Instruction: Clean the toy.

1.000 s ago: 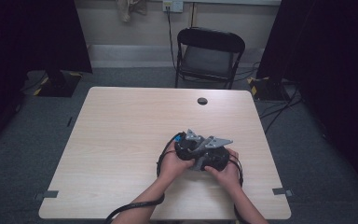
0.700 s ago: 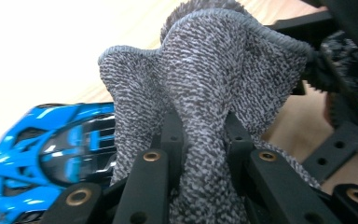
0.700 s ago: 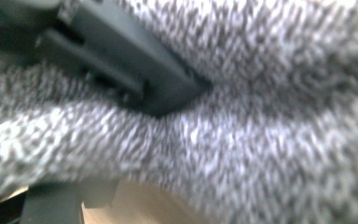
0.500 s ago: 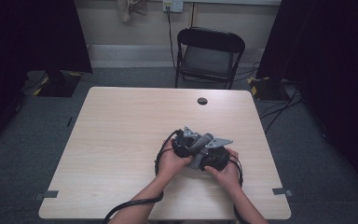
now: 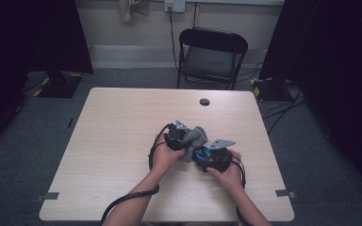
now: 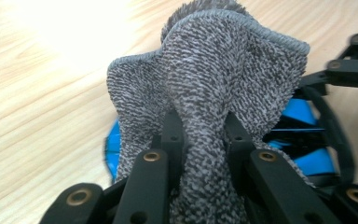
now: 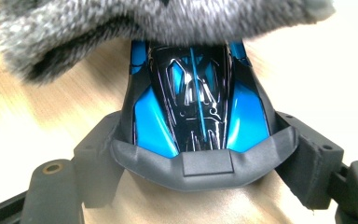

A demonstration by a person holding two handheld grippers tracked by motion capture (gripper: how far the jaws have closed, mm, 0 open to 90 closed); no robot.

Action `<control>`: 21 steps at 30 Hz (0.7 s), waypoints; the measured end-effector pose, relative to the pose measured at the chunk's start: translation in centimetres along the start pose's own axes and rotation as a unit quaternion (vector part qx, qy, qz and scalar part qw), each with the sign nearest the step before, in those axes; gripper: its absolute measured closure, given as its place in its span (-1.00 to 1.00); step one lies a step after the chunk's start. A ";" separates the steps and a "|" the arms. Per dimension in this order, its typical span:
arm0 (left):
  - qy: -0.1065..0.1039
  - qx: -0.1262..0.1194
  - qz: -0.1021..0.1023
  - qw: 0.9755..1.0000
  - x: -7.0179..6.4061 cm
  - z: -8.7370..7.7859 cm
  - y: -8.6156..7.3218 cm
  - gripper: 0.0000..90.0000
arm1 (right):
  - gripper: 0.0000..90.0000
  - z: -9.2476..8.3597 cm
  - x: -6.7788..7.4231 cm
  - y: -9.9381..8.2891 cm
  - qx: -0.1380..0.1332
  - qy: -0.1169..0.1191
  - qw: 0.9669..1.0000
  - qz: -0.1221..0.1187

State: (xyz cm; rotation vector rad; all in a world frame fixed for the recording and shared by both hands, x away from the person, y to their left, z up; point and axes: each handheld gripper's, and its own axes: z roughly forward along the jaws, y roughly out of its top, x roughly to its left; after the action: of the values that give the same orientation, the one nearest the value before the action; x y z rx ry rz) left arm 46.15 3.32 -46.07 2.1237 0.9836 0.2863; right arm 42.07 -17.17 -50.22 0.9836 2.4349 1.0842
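A blue and black toy car (image 7: 198,107) sits between the jaws of my right gripper (image 7: 198,161), which press on its sides near its grey end. A grey knitted cloth (image 6: 205,79) is bunched in my left gripper (image 6: 200,128), whose jaws are shut on a fold of it. The cloth (image 7: 144,23) lies over the car's far end. In the high view both grippers meet right of the table's middle: left gripper (image 5: 188,140), cloth (image 5: 197,137), right gripper (image 5: 206,159), with blue of the car (image 5: 203,153) showing between them.
The pale wooden table (image 5: 122,122) carries a small black round thing (image 5: 204,101) near its far edge. A black folding chair (image 5: 211,54) stands beyond the table. Cables trail from both grippers toward the near edge.
My left hand has shifted a little to the left and away, dragging the cloth across the car. The right hand and the car have stayed in place.
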 end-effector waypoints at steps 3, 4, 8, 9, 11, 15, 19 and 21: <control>0.006 0.002 -0.003 1.000 0.5 0.1 -0.1 0.68 | -0.47 0.0 0.0 0.0 0.000 0.000 1.000 0.000; 0.004 -0.001 -0.008 1.000 0.7 0.1 -0.1 0.68 | -0.47 0.0 0.0 0.0 0.000 0.000 1.000 0.000; 0.006 -0.001 -0.014 1.000 1.3 0.3 -0.1 0.68 | -0.47 0.0 0.0 0.0 0.000 0.000 1.000 0.000; 0.010 0.001 -0.016 1.000 1.5 0.3 -0.1 0.68 | -0.47 0.0 0.0 0.0 0.000 0.000 1.000 0.000; 0.009 0.001 -0.021 1.000 1.8 0.4 -0.1 0.68 | -0.47 0.0 0.0 0.0 0.000 0.000 1.000 0.000; 0.015 0.000 -0.027 1.000 2.3 0.6 -0.1 0.68 | -0.47 0.0 0.0 0.0 0.000 0.000 1.000 0.000; 0.020 0.002 -0.033 0.999 2.9 0.7 -0.1 0.68 | -0.47 0.0 0.0 0.0 0.000 0.000 1.000 -0.001; 0.027 0.002 -0.039 0.999 3.2 0.8 -0.1 0.68 | -0.47 0.0 0.0 0.0 0.000 0.000 1.000 -0.001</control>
State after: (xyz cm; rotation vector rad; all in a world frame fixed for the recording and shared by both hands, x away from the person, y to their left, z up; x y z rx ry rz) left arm 48.63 5.31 -47.06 2.0847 1.0956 0.3046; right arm 42.04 -17.19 -50.21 0.9818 2.4350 1.0847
